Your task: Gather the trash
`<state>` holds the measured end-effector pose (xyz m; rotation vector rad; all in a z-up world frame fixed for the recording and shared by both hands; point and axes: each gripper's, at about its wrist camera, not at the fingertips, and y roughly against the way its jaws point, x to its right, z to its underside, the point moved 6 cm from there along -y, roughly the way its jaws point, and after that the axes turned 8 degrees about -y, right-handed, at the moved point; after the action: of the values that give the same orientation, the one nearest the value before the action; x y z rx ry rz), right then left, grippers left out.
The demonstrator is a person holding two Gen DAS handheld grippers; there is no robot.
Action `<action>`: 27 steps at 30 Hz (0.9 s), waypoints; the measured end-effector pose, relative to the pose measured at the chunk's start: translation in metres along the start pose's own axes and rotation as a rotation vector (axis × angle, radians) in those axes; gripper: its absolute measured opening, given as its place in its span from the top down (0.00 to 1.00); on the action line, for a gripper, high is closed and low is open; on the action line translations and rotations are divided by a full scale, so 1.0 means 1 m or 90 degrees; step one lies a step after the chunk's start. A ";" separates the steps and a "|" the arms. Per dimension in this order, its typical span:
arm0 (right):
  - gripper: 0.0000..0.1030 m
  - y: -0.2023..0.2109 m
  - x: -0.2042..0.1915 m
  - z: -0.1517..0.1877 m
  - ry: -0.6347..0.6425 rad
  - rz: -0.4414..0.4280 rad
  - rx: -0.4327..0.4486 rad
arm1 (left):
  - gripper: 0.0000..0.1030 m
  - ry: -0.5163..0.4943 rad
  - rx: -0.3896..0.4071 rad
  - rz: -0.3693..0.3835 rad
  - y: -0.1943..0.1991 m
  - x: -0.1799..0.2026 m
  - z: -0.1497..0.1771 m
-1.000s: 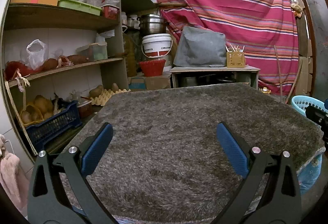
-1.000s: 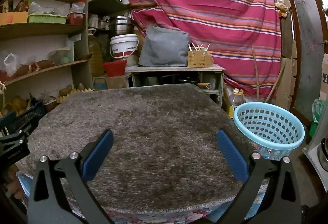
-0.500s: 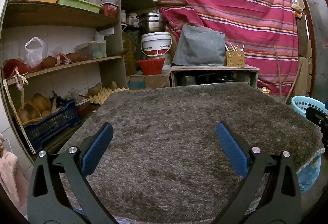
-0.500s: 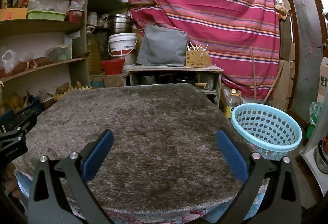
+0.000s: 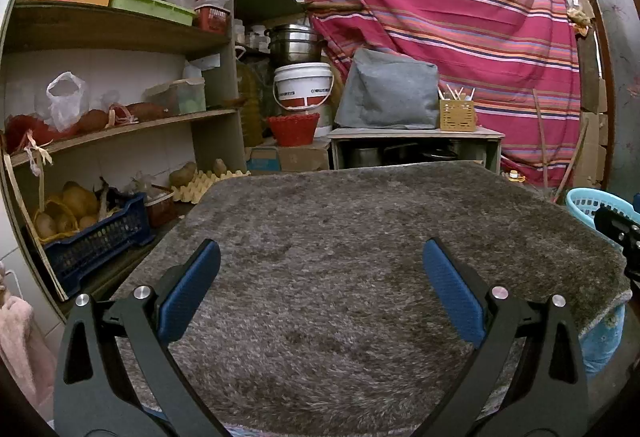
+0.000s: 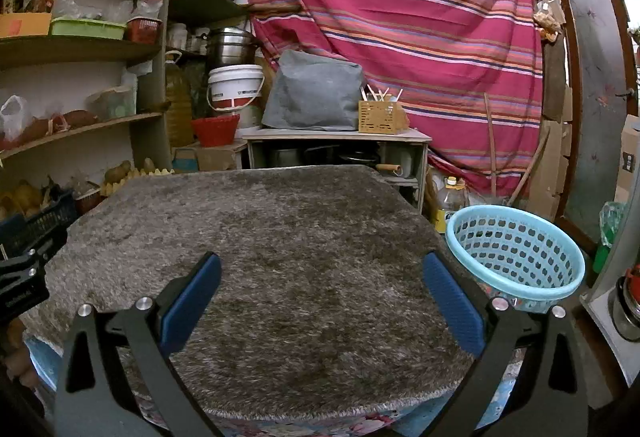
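A light blue plastic basket [image 6: 516, 257] stands to the right of the table, below its edge; its rim also shows in the left wrist view [image 5: 592, 197]. The table is covered by a grey shaggy rug [image 5: 360, 237] [image 6: 280, 237]. No trash shows on the rug. My left gripper [image 5: 320, 257] is open and empty over the rug's near left part. My right gripper [image 6: 320, 261] is open and empty over the rug's near right part. Each gripper shows at the edge of the other's view.
Wooden shelves [image 5: 120, 117] with bags, boxes and potatoes stand at the left. A low cabinet [image 6: 336, 141] with a grey cover and a wooden holder stands behind the table. A striped red curtain [image 6: 400, 17] hangs at the back. A door [image 6: 592, 97] is at the right.
Both views have shifted slightly; the grippers have dropped a little and stay open. Nothing on the rug has changed.
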<state>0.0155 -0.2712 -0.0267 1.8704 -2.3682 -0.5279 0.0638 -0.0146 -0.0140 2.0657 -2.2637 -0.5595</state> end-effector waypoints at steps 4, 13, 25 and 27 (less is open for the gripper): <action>0.04 0.000 0.000 0.000 -0.001 0.000 0.000 | 0.05 0.001 -0.002 0.001 0.000 0.000 0.000; 0.04 0.000 0.000 0.000 0.000 0.000 0.001 | 0.05 0.000 -0.001 0.000 0.000 0.001 0.000; 0.04 0.000 0.000 0.000 0.000 0.000 0.001 | 0.05 0.001 0.000 -0.001 0.001 0.001 0.001; 0.04 0.000 0.000 0.000 0.001 0.001 0.001 | 0.05 0.000 0.000 0.000 0.001 0.001 0.001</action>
<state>0.0155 -0.2715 -0.0264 1.8694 -2.3697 -0.5239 0.0627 -0.0154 -0.0155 2.0660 -2.2623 -0.5596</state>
